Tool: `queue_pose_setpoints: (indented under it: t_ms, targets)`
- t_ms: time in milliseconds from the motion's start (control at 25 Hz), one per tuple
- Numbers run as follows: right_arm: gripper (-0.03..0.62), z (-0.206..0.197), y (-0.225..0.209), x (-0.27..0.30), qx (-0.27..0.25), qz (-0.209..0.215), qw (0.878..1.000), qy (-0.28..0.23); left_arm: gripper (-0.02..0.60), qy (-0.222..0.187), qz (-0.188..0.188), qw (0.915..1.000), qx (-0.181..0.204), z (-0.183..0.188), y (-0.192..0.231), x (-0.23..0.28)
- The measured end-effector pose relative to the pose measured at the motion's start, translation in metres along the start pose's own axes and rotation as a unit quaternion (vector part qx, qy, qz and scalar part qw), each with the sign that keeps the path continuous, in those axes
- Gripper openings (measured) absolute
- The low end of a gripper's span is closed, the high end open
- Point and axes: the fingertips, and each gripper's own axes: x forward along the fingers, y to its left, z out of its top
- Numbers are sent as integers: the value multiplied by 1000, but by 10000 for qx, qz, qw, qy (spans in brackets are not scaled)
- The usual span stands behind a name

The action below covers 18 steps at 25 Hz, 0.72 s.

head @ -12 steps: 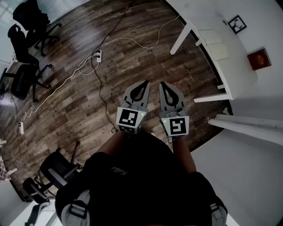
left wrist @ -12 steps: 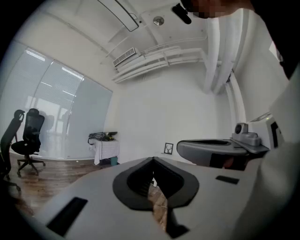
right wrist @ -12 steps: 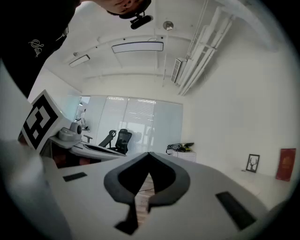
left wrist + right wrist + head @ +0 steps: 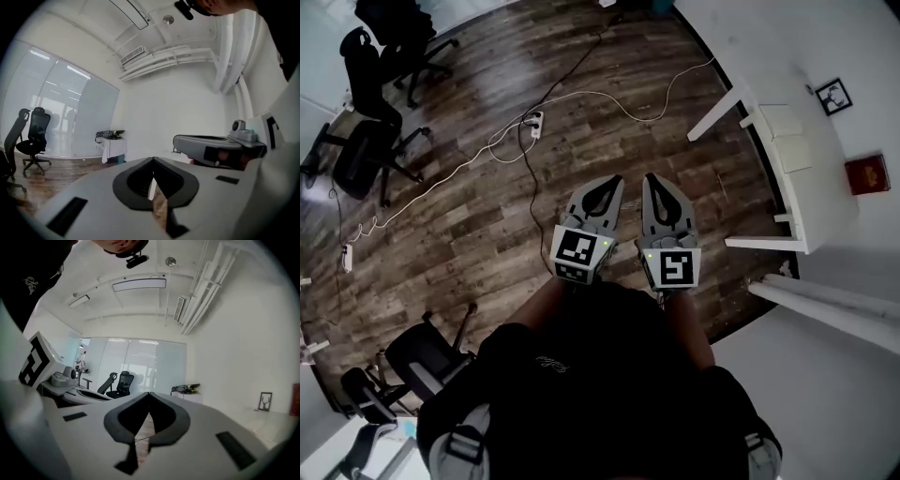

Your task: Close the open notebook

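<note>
The open notebook (image 4: 789,138) lies with pale pages up on the white table (image 4: 830,211) at the right of the head view, well ahead of both grippers. My left gripper (image 4: 614,180) and right gripper (image 4: 652,178) are held side by side in front of the person's body, over the wood floor. Each is shut with nothing between its jaws. In the left gripper view the left gripper (image 4: 152,159) shows its tips meeting. The right gripper (image 4: 149,393) looks the same in the right gripper view.
A small framed picture (image 4: 832,96) and a red book (image 4: 867,174) lie on the table beyond the notebook. White cables and a power strip (image 4: 534,120) trail across the floor. Black office chairs (image 4: 370,141) stand at the left, another chair (image 4: 422,361) at lower left.
The head view has shifted: the table, cables and chairs now sit further right and lower in the picture. Both grippers keep their place before the body and stay shut.
</note>
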Motion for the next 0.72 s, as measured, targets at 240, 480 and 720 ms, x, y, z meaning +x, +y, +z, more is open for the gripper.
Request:
queue_pose_setpoints:
  t_ms: [240, 480, 720]
  targets:
    - [21, -17, -6, 29, 11, -211, 9994, 262, 2, 137, -157, 9994, -274, -11, 27, 20]
    - [21, -42, -59, 50, 166, -476, 9980, 376, 2, 399, -273, 9983, -332, -26, 30, 77]
    - [21, -53, -130, 106, 328, -540, 9977, 249, 2, 557, -424, 9975, -6, -12, 34, 160]
